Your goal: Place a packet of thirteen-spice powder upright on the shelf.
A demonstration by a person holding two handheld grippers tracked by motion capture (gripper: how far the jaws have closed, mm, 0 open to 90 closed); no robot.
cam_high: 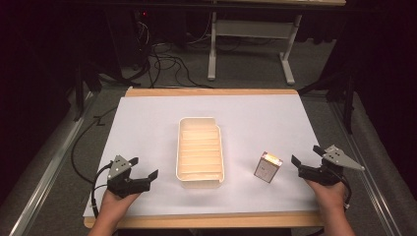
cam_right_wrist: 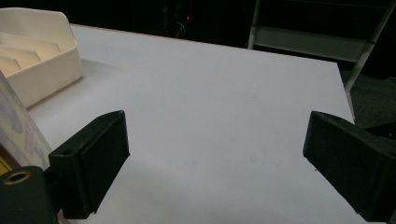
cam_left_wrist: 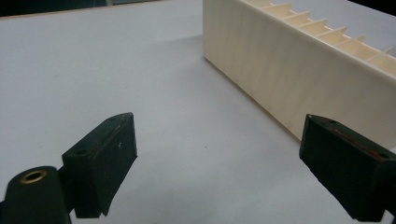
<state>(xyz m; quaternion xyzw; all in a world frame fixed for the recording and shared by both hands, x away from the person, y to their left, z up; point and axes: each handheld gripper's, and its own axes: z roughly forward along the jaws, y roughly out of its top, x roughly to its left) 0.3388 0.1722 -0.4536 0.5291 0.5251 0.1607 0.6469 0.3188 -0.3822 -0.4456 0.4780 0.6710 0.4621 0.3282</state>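
In the high view, a cream slotted tray (cam_high: 200, 152) was seen mid-table, a small box (cam_high: 268, 167) standing just right of it. The left gripper (cam_high: 143, 170) and right gripper (cam_high: 306, 154) were held near the front corners.

In the left gripper view, jaws were spread wide, nothing between them, beside the tray's wall (cam_left_wrist: 280, 79).

In the right gripper view, jaws were likewise spread and empty, the box's edge (cam_right_wrist: 18, 128) at the left.

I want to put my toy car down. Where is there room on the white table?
Lots of room. The far half of the white table, beyond the cream tray, is bare. So is the stretch left of the tray. It gets tighter between the tray and the small box, near the right hand-held gripper.
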